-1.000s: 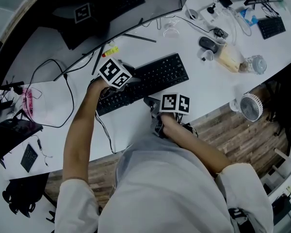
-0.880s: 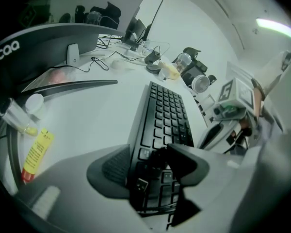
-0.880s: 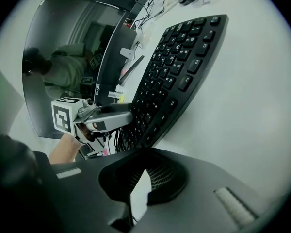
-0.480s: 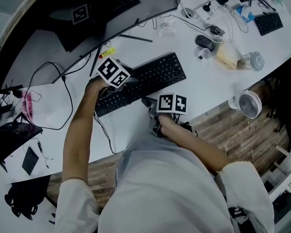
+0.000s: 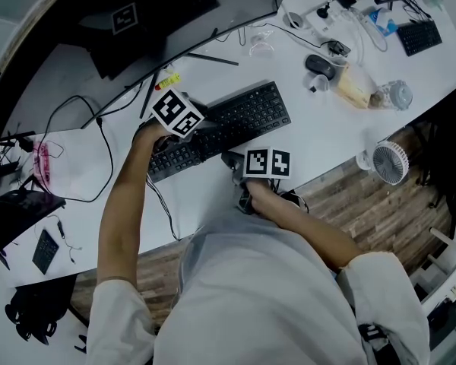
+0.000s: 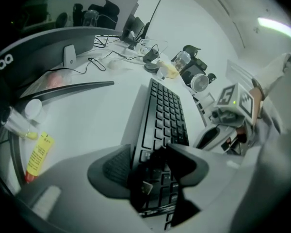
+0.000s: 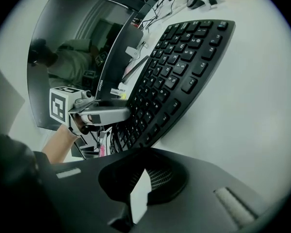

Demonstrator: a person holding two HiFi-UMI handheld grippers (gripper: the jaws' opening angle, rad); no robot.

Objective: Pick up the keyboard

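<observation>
with the left gripper (image 6: 150,168) clamped on the left end of the keyboard (image 5: 239,119) and the right gripper (image 7: 139,191) nearly closed, empty, beside the keyboard's near edge, the keyboard is best lifted level.

White lettering on the bezel of the monitor (image 6: 34,38), cut off at the edge, ended in what looked like "caa". Print on a yellow label (image 6: 40,153) on the worktop (image 6: 87,115) and the key legends of the keyboard (image 6: 165,110) were too small to read.
</observation>
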